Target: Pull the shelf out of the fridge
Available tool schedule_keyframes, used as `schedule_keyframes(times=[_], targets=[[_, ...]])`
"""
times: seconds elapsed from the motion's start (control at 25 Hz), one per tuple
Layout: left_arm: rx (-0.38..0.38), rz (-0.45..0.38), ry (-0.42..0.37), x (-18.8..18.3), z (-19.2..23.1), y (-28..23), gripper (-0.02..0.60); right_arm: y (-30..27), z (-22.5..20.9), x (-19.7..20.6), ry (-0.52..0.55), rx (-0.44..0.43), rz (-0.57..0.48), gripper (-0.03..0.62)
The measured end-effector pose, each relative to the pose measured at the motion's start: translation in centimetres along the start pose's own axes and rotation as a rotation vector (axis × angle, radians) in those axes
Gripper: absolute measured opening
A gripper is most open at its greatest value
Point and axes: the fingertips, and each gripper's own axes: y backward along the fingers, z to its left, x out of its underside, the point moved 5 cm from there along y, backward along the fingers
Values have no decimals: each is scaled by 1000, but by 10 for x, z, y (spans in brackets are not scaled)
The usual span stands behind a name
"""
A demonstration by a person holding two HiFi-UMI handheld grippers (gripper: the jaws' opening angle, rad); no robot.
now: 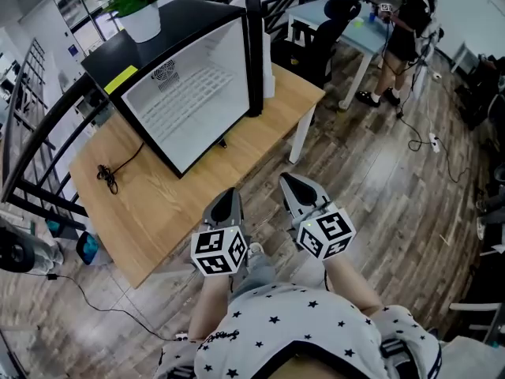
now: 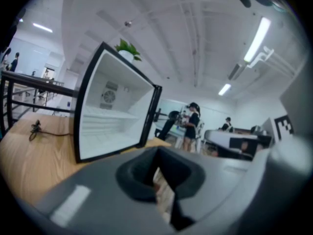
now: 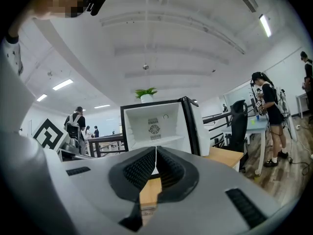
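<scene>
I am looking down on a wood-plank floor [image 1: 379, 188] and a long wooden bench [image 1: 150, 212] that runs across the left of the head view. On the bench stands the black fridge [image 1: 189, 14], its white inside open towards me. Its door [image 1: 254, 46] is swung right out and stands edge-on at the fridge's right side, near the bench's far corner. The shelf [image 1: 185, 93], a white wire rack, sits inside the fridge about halfway up, fully in and level, well apart from both grippers. A potted green plant [image 1: 142, 10] in a white pot rests on the fridge's roof, and a yellow label [image 1: 121, 77] lies along the top front edge. Behind the bench, a person [image 1: 406, 30] stands at a pale blue table [image 1: 371, 34] with a dark office chair [image 1: 327, 26] beside it. Both grippers hang in front of the bench's near edge, over the floor, pointing at the open fridge. The left gripper [image 1: 227, 192] has its jaws closed together with nothing between them, and its own view faces the fridge's mouth at an angle. The right gripper [image 1: 288, 178] is just beside it, jaws also pressed tip to tip and empty, looking almost straight into the fridge. A small dark cable [image 1: 106, 176] lies coiled on the bench to the fridge's left.
</scene>
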Motion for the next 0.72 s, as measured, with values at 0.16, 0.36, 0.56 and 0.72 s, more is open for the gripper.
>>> schedule_keyframes(times=[0.16, 0.36, 0.56, 0.72], targets=[[-8, 5, 3, -11, 19, -18, 8, -30, -2, -4, 2, -33, 12, 21], [-9, 3, 0, -23, 45, -42, 8, -69, -8, -8, -6, -46, 13, 21], [-11, 0, 0, -38, 75, -64, 8, -111, -10, -12, 1, -57, 18, 21], [-10, -4, -2, -47, 93, -79, 8, -138, -12, -13, -10, -66, 25, 21]])
